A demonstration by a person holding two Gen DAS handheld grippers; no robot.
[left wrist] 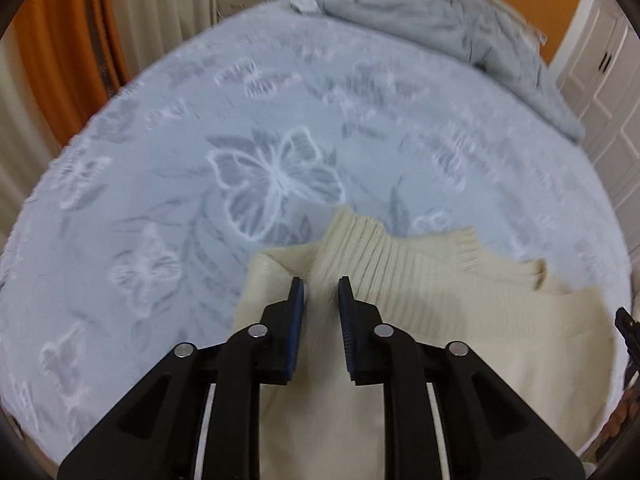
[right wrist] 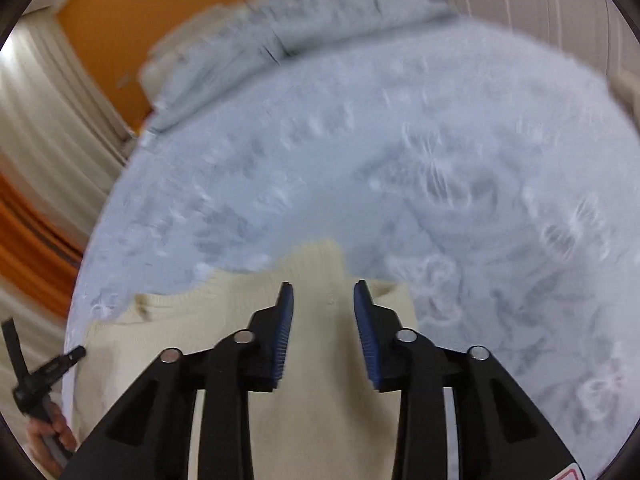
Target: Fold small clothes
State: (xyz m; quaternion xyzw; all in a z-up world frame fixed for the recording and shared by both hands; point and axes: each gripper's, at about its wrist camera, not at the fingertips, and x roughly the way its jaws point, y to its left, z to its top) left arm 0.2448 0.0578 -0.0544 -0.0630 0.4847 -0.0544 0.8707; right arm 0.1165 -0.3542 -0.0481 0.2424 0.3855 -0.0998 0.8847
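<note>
A cream ribbed knit sweater (left wrist: 420, 312) lies on the pale blue butterfly-print bedspread (left wrist: 248, 128), partly folded, with a ribbed sleeve cuff (left wrist: 464, 248) lying across it. My left gripper (left wrist: 321, 286) is open and empty above the sweater's left part. In the right wrist view the same sweater (right wrist: 320, 400) lies under my right gripper (right wrist: 323, 292), which is open and empty above the sweater's far edge. The left gripper's body (right wrist: 44, 372) shows at the left edge, held by a hand.
A crumpled grey duvet (left wrist: 440, 20) lies at the bed's far end. Orange and white curtains (left wrist: 52, 60) hang to the left, white wardrobe doors (left wrist: 600, 64) stand to the right. The bedspread (right wrist: 440, 160) spreads wide beyond the sweater.
</note>
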